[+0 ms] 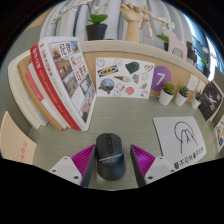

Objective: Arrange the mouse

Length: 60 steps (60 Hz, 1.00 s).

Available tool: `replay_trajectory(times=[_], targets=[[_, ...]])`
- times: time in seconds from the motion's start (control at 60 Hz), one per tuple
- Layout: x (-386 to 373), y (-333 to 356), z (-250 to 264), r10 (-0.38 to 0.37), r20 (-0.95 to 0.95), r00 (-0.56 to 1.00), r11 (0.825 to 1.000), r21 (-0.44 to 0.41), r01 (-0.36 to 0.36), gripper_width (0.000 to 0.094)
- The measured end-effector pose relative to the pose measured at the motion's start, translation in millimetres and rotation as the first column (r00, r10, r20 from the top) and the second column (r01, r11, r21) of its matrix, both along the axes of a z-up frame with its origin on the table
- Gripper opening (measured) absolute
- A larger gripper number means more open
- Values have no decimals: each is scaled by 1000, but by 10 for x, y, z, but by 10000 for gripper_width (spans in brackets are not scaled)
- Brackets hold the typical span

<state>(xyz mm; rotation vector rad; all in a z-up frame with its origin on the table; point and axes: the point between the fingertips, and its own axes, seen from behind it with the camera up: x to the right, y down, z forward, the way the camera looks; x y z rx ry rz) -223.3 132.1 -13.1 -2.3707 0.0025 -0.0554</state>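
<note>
A dark grey computer mouse [111,157] lies on the pale green table top [120,122], its wheel end pointing away from me. It sits between the two fingers of my gripper [113,150]. The left pink pad [80,162] is right against the mouse's side. A thin gap shows between the right pink pad [146,160] and the mouse. The gripper is open around the mouse, whose near end is hidden below the fingers.
Several books [60,85] lean at the left. A white card with a line drawing [183,138] lies to the right. Small potted plants [167,95] and picture cards [120,78] stand along the back wall, with a dark plant pot [96,30] on the shelf above.
</note>
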Motion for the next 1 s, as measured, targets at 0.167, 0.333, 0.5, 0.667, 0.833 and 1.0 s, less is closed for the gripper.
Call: replay_trajectory(times=[0.167, 0.333, 0.5, 0.667, 0.833, 1.0], targets=[[-13, 43, -19, -8, 2, 1000, 999, -33, 8, 471], [-23, 31, -33, -13, -13, 1000, 998, -57, 12, 446], [-41, 20, -45, -2, -22, 1000, 995, -96, 0, 312], [-69, 65, 44, 39, -71, 997, 990, -130, -48, 301], [313, 287, 1046, 92, -39, 995, 995, 43, -90, 302], [1119, 394, 2100, 77, 25, 997, 973, 218, -80, 304]])
